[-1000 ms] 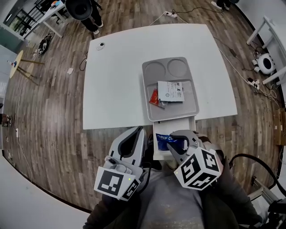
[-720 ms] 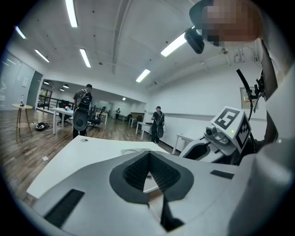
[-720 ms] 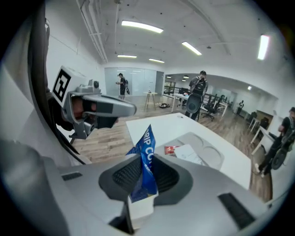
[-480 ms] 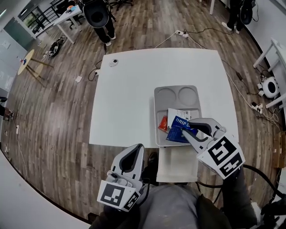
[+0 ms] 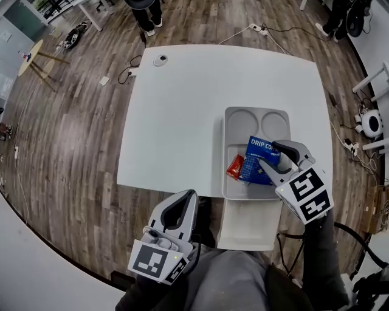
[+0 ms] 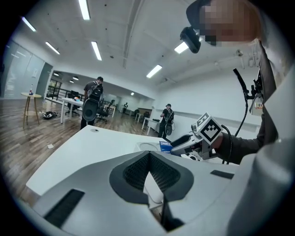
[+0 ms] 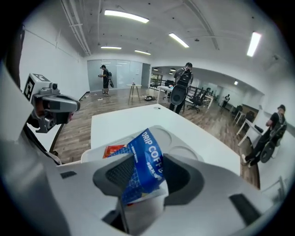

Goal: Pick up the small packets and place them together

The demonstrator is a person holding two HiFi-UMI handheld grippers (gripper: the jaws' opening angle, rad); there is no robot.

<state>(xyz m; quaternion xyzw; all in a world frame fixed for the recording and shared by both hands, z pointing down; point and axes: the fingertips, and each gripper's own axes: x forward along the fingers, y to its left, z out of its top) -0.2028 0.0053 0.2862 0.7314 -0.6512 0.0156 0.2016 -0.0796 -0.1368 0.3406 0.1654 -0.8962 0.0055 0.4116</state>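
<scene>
A blue drip coffee packet (image 5: 261, 159) (image 7: 147, 161) stands between the jaws of my right gripper (image 5: 266, 153) (image 7: 147, 173), over the grey tray (image 5: 228, 121). The jaws are opening: the packet leans on the left pad and a gap shows at the right pad. Just left of the blue packet a small red packet (image 5: 235, 165) (image 7: 113, 150) lies in the tray. My left gripper (image 5: 187, 195) (image 6: 150, 156) hangs low beside my body, off the table, shut and empty. From the left gripper view the blue packet (image 6: 166, 146) shows at the right gripper's tips.
The tray sits on the near right part of a white table (image 5: 176, 121). A white box (image 5: 249, 225) stands just below the table's near edge. A small round device (image 5: 161, 59) lies at the far left. A person (image 5: 146, 9) stands beyond the table.
My right gripper has carried the blue packet forward, from over the white box near my body to over the tray. The left gripper has stayed low beside my body.
</scene>
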